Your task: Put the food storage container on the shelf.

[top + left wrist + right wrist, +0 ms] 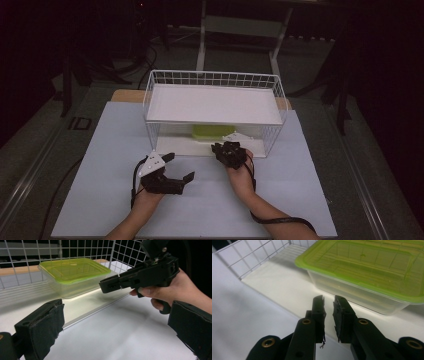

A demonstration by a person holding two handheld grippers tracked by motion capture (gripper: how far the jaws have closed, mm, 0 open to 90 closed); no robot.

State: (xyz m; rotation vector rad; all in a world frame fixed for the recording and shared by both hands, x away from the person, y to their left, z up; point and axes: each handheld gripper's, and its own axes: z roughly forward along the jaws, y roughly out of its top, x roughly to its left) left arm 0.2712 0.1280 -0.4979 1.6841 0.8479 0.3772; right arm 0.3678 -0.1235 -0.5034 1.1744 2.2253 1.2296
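White surface (200, 200) under dim light | box (212, 131) with green lid on lower shelf of wire rack (215, 79) | right claw (329, 302) just before box, narrowly apart, empty | left claw (179, 167) wide apart, beside rack | risk: gap too narrow, claw shoves box back

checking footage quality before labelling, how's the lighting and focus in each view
High view: dim, surroundings nearly black, only the white table lit. Left gripper view: its own black padded jaws are soft and close, while the clear plastic box with the lime-green lid is sharp. Right gripper view: even light, soft shadow under that box, the white wire basket slightly blurred.
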